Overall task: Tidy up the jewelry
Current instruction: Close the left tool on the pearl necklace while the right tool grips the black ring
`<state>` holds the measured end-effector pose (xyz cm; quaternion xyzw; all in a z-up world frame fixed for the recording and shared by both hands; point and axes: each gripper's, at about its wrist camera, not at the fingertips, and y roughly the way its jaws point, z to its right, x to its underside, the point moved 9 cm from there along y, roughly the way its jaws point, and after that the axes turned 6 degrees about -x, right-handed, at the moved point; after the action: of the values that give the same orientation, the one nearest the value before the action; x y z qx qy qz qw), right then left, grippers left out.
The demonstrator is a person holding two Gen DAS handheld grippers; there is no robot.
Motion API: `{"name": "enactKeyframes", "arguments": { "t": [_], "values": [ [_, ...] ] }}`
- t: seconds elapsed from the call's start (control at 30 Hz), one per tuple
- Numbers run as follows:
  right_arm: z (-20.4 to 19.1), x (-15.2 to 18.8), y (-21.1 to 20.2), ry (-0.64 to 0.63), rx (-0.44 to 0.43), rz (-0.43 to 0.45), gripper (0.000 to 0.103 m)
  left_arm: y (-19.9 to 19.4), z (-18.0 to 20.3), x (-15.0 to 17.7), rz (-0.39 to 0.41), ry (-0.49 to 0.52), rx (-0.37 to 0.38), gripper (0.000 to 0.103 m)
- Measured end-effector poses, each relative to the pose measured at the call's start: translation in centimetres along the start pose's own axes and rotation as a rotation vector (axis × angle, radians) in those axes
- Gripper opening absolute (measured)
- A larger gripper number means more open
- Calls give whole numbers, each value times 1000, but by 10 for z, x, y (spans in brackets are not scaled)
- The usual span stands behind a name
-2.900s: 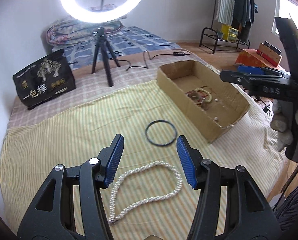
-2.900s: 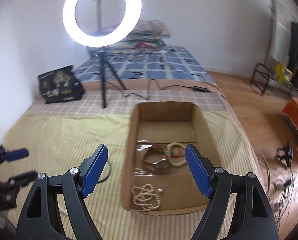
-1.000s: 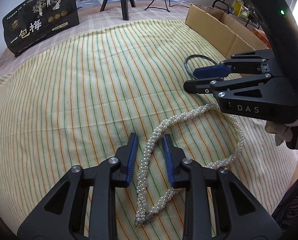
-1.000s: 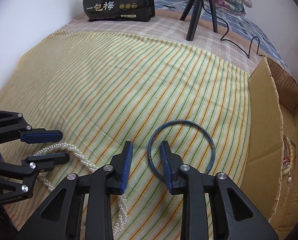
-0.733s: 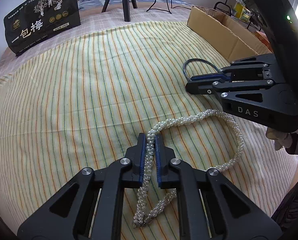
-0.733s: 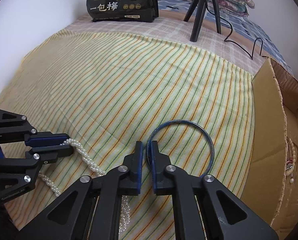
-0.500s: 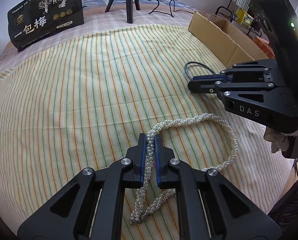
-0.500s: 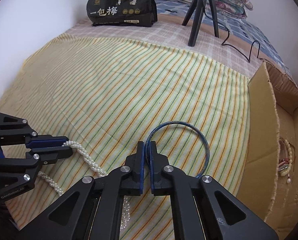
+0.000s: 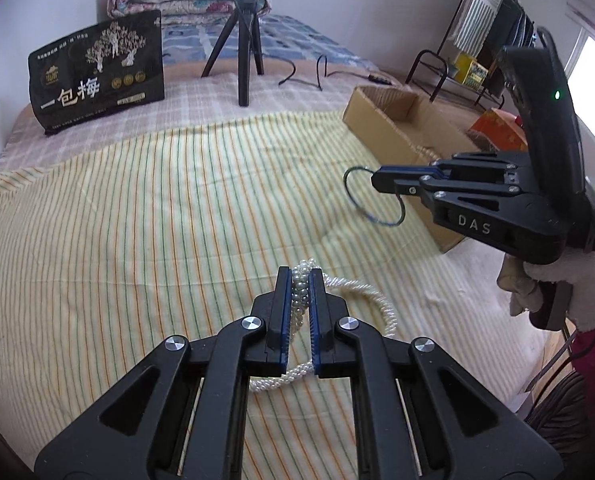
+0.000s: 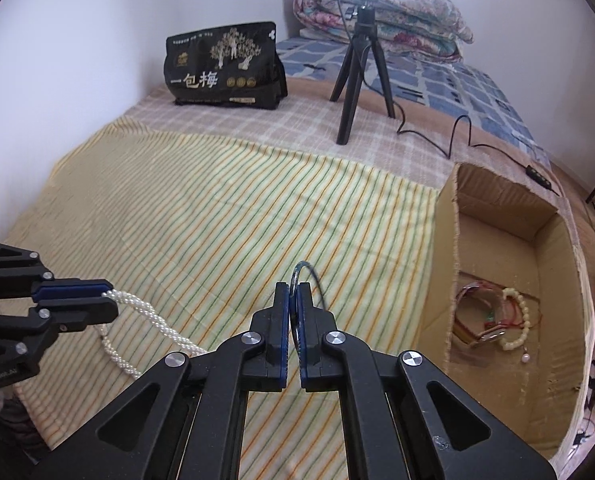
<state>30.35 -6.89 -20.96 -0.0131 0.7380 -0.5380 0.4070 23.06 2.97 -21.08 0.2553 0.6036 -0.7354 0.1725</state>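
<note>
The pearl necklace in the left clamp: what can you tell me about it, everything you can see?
The pearl necklace is a thick rope of small white beads twisted together, glossy like pearl. The left gripper is shut on one stretch of it, blue pads pressing both sides. That part is lifted, while the rest trails down in a loop onto the striped yellow cloth. In the right wrist view the strand hangs from the pads. Its clasp cannot be seen.

Two claws [image 9: 299,280] [image 10: 293,292], one pearl necklace [image 9: 361,296], one bangle [image 9: 373,200], one cardboard box [image 10: 545,264].
</note>
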Motion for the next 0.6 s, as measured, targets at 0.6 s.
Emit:
{"name": "enactKeyframes", "arguments": {
  "t": [0.6],
  "values": [
    [5, -8, -69, -5, 36, 116, 2, -69, 19, -53, 161, -48, 41, 6]
  ]
}}
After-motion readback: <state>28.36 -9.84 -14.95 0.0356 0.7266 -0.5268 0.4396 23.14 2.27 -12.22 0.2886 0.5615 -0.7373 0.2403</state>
